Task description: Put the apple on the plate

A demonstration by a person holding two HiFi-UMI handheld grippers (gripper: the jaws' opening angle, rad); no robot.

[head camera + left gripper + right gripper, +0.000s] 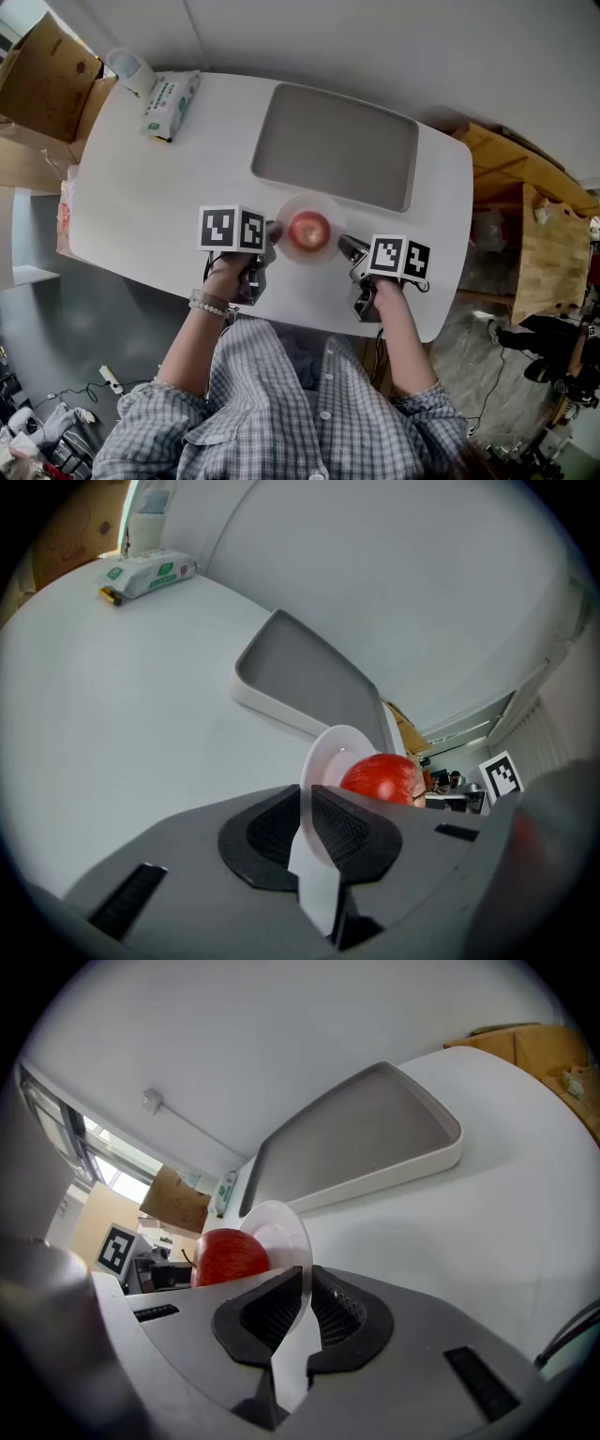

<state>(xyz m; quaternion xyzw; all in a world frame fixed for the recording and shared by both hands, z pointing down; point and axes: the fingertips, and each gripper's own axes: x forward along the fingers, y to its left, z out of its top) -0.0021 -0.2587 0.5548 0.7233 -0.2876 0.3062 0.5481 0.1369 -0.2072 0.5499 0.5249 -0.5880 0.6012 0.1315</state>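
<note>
Apple (309, 230): sits on the plate (310, 201), midway between your two grippers.
Left gripper (269, 234): clamped on the plate's left rim.
Right gripper (345, 246): clamped on the opposite rim.

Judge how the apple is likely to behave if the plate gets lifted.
The apple is round and loose on the shallow plate, so it may roll. The left gripper and right gripper pinch opposite rim edges; uneven lifting could tilt it off.
</note>
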